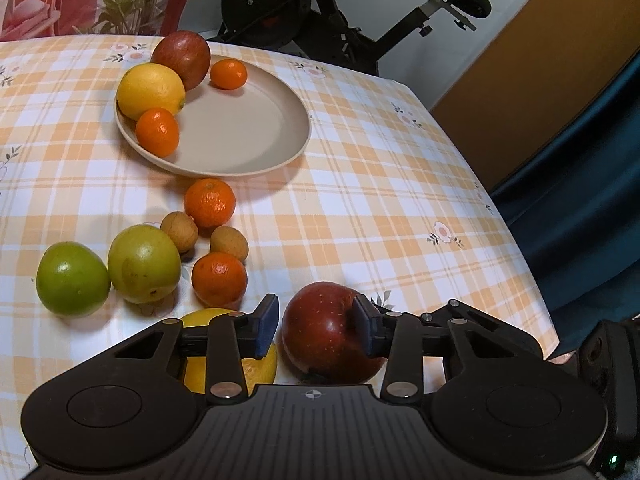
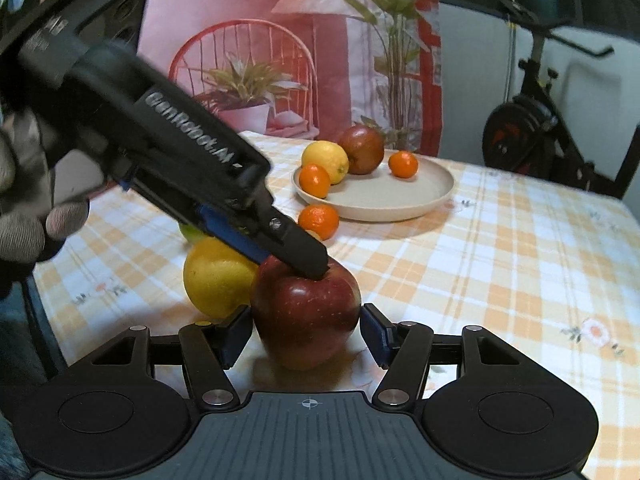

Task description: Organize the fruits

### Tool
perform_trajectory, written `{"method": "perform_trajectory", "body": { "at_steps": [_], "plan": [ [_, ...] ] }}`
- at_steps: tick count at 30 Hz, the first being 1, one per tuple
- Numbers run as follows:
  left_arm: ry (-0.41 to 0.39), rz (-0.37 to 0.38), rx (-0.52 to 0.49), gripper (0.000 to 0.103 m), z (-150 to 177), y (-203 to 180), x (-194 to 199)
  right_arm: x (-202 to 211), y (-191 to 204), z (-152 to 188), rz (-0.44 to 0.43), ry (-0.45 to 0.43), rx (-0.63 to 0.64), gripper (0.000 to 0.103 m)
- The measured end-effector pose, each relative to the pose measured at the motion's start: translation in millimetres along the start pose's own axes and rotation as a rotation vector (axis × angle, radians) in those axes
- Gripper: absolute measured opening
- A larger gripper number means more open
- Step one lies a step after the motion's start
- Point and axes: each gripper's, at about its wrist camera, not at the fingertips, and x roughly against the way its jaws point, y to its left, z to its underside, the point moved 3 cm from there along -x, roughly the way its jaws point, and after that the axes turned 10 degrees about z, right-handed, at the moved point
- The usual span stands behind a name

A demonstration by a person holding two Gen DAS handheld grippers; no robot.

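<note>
Fruit is recorded on a table under an orange-and-white checked cloth (image 1: 380,200). At the far left a round green fruit (image 1: 73,278) lies just beside a yellower green one (image 1: 143,264); next come two loose tangerines (image 1: 219,279) and two small brown round fruits (image 1: 179,231). Farther back, a beige round plate (image 1: 256,136) holds a yellow lemon (image 1: 150,90), a second red apple (image 1: 182,58) and two small oranges (image 1: 157,132).

At the near edge a large yellow citrus (image 1: 264,364) lies touching a dark red apple (image 1: 324,332), which rests on the cloth.

The left gripper (image 1: 316,320) is pinched on that apple – one finger is seated at the stem hollow, the other pad is set against the side facing the yellow citrus.

The right gripper (image 2: 306,332) is closed on the same apple lower down – its blue pads are seen against both flanks.
</note>
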Motion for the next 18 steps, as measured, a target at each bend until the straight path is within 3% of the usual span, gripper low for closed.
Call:
{"method": "perform_trajectory", "body": {
  "at_steps": [7,18],
  "plan": [
    [0.018,0.016,-0.013,0.043,5.1,-3.3,0.5,-4.0,-5.7,2.1,-0.041,0.03,-0.053,0.057],
    [0.027,0.023,-0.017,0.043,5.4,-3.8,-1.6,-7.6,-4.1,3.9,-0.038,0.049,-0.05,0.055]
  ]
}}
